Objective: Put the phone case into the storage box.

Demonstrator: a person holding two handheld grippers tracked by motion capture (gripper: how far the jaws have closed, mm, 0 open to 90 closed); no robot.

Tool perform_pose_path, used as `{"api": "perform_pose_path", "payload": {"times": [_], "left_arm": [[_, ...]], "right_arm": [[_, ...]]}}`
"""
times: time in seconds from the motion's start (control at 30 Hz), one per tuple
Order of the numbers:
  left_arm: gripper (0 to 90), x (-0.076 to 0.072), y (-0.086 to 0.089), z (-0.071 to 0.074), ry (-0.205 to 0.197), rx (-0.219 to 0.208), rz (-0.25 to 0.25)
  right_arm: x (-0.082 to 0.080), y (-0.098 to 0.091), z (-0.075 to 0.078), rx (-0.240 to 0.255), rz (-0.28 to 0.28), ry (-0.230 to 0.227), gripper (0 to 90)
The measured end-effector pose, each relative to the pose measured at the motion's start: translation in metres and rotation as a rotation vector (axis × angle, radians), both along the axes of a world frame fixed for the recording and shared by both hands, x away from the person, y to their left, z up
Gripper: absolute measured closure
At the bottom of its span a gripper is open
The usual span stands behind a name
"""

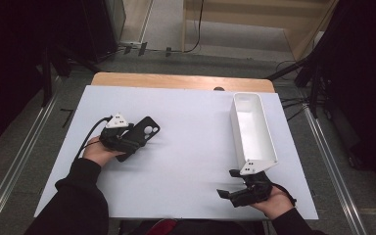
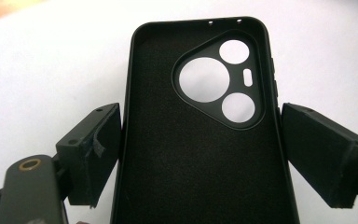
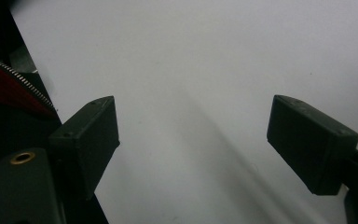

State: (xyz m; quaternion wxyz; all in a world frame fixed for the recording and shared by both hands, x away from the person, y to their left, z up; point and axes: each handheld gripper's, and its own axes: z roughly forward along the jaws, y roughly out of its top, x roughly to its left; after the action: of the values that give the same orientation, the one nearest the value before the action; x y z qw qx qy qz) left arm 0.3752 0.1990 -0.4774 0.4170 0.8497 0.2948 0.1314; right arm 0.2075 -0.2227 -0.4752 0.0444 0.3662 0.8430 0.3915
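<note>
A black phone case (image 2: 200, 154) lies open side up, its camera cut-outs at the far end, and it points away between the jaws of my left gripper (image 2: 200, 154). Both pads (image 2: 98, 149) sit against its long edges, so the left gripper is shut on it. From above, the case (image 1: 144, 131) sticks out of the left gripper (image 1: 127, 139) at the left of the white table (image 1: 191, 147), low over the surface. My right gripper (image 1: 242, 188) rests near the front right edge. Its jaws stand open with nothing between them, over bare tabletop (image 3: 191, 93).
A long white open tray (image 1: 252, 127) stands at the right, running from the back toward my right gripper. A wooden strip (image 1: 181, 81) borders the table's far edge. Something red with a zipper (image 3: 9, 88) lies left of the right gripper.
</note>
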Motion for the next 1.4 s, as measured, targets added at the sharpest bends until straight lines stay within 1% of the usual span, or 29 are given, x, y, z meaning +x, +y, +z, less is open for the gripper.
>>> {"api": "perform_pose_path", "payload": {"times": [0.03, 0.07, 0.1, 0.13, 0.2, 0.27, 0.3, 0.43, 0.5, 0.53, 0.57, 0.6, 0.67, 0.7, 0.77, 0.83, 0.9, 0.97, 1.07, 1.13, 1.17, 1.23, 1.37, 1.4], "left_arm": [[15.1, -0.001, 0.0, 0.003, -0.005, -0.023, 0.008], [15.1, -0.001, 0.0, 0.003, -0.005, -0.023, 0.008], [15.1, -0.003, 0.0, 0.007, -0.007, -0.037, 0.01], [15.1, -0.003, 0.0, 0.007, -0.007, -0.037, 0.01], [15.1, -0.004, -0.001, 0.01, -0.01, -0.064, 0.013], [15.0, -0.006, -0.002, 0.014, -0.012, -0.07, 0.019], [15.0, -0.008, -0.003, 0.017, -0.004, -0.091, 0.021], [15.0, -0.012, -0.007, 0.021, -0.009, -0.099, 0.023], [15.0, -0.015, -0.01, 0.025, -0.012, -0.113, 0.022], [15.0, -0.018, -0.013, 0.028, -0.02, -0.118, 0.016], [15.0, -0.018, -0.013, 0.028, -0.02, -0.118, 0.016], [15.0, -0.021, -0.017, 0.03, -0.029, -0.123, 0.013], [15.0, -0.023, -0.019, 0.031, -0.029, -0.123, 0.006], [15.0, -0.025, -0.021, 0.032, -0.037, -0.121, 0.009], [15.0, -0.03, -0.028, 0.035, -0.048, -0.131, 0.011], [15.0, -0.032, -0.03, 0.036, -0.055, -0.131, 0.012], [15.0, -0.035, -0.032, 0.037, -0.054, -0.136, 0.009], [14.9, -0.039, -0.038, 0.04, -0.066, -0.139, 0.018], [15.0, -0.042, -0.04, 0.041, -0.071, -0.148, 0.03], [14.9, -0.045, -0.041, 0.043, -0.074, -0.162, 0.041], [14.9, -0.048, -0.044, 0.044, -0.08, -0.173, 0.057], [14.9, -0.049, -0.044, 0.045, -0.084, -0.172, 0.06], [14.9, -0.054, -0.046, 0.046, -0.098, -0.184, 0.097], [14.9, -0.055, -0.045, 0.046, -0.115, -0.19, 0.113]], "right_arm": [[0.0, 0.0, 0.0, 0.0, 0.0, 0.0, 15.3], [0.0, 0.0, 0.0, 0.0, 0.0, 0.0, 15.3], [0.0, 0.0, 0.0, 0.001, -0.001, 0.0, 15.3], [0.0, 0.0, 0.0, 0.001, -0.001, 0.0, 15.3], [0.0, 0.0, 0.0, 0.001, -0.001, 0.001, 15.3], [0.0, 0.0, 0.0, 0.001, -0.002, 0.002, 15.3], [0.0, 0.0, 0.0, 0.003, -0.005, 0.003, 15.3], [0.0, 0.0, 0.0, 0.003, -0.006, 0.003, 15.3], [0.0, 0.0, 0.0, 0.003, -0.005, -0.001, 15.3], [0.0, 0.0, 0.0, 0.003, -0.006, 0.0, 15.3], [0.0, 0.0, 0.0, 0.003, -0.006, 0.0, 15.3], [0.0, 0.0, 0.0, 0.002, -0.006, 0.0, 15.3], [0.0, 0.0, 0.0, 0.002, -0.006, 0.0, 15.3], [0.0, 0.0, 0.0, 0.002, -0.006, 0.0, 15.3], [0.0, 0.0, 0.0, 0.002, -0.007, -0.002, 15.3], [0.0, -0.001, 0.0, 0.002, -0.005, -0.003, 15.3], [0.0, -0.001, 0.0, 0.002, -0.005, -0.002, 15.3], [0.0, -0.001, 0.001, 0.002, -0.006, -0.003, 15.3], [0.0, -0.001, 0.001, 0.003, -0.006, -0.003, 15.3], [0.0, -0.001, 0.0, 0.003, -0.006, -0.002, 15.3], [0.0, -0.001, 0.001, 0.003, -0.006, -0.002, 15.4], [0.0, -0.001, 0.001, 0.003, -0.006, -0.001, 15.3], [0.0, -0.001, 0.0, 0.004, -0.009, -0.001, 15.3], [0.0, -0.001, 0.0, 0.004, -0.009, -0.001, 15.3]]}}
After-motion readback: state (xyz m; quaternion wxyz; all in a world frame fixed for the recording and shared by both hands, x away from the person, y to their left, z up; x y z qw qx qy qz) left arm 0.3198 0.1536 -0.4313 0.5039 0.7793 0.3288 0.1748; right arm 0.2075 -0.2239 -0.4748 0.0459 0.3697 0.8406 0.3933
